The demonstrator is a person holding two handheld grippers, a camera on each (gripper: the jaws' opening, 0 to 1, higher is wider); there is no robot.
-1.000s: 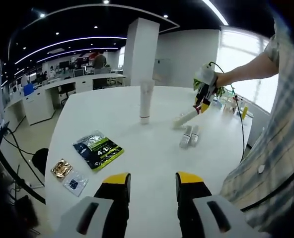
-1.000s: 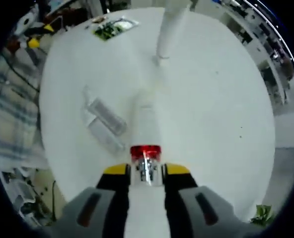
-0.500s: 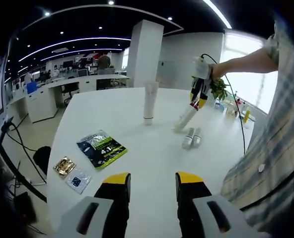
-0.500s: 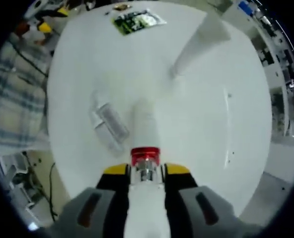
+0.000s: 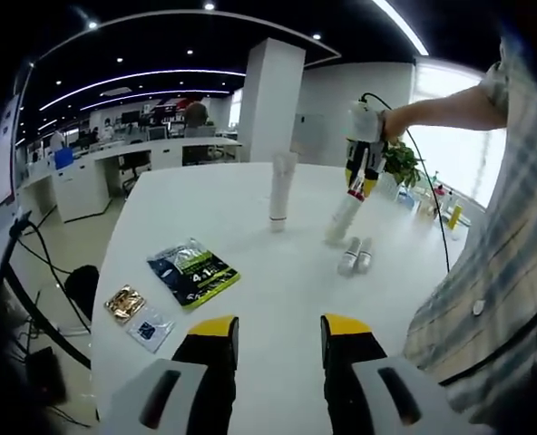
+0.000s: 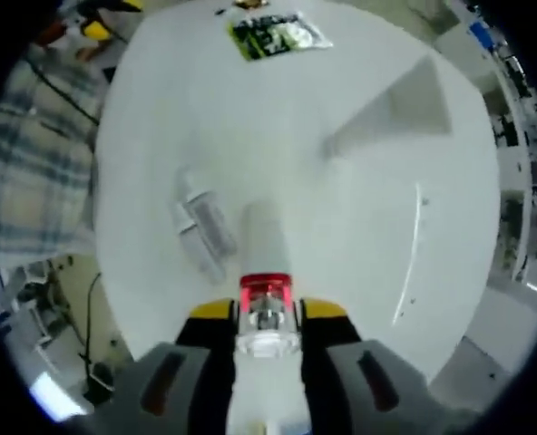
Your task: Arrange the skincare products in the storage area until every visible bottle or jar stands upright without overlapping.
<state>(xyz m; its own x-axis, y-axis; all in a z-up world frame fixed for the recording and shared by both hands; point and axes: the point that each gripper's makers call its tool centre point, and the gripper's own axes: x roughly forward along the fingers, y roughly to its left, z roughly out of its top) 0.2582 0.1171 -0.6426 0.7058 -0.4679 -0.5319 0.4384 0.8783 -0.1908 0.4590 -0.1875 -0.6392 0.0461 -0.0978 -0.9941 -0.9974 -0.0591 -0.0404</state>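
Clamping the bottle point(image 6: 267, 245) at its red neck, the right gripper point(image 5: 360, 179) holds it tilted, base touching the desk point(image 5: 278, 281); left gripper point(image 5: 278, 331) hangs open, well apart

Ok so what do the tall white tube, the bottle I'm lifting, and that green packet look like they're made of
Tall white tube: likely matte plastic, opaque and evenly white with no glare.
Bottle in the right gripper: probably frosted plastic or glass, with a milky body and a glossy red collar; hard to tell which.
Green packet: looks like printed foil or plastic film, flat with shiny highlights.
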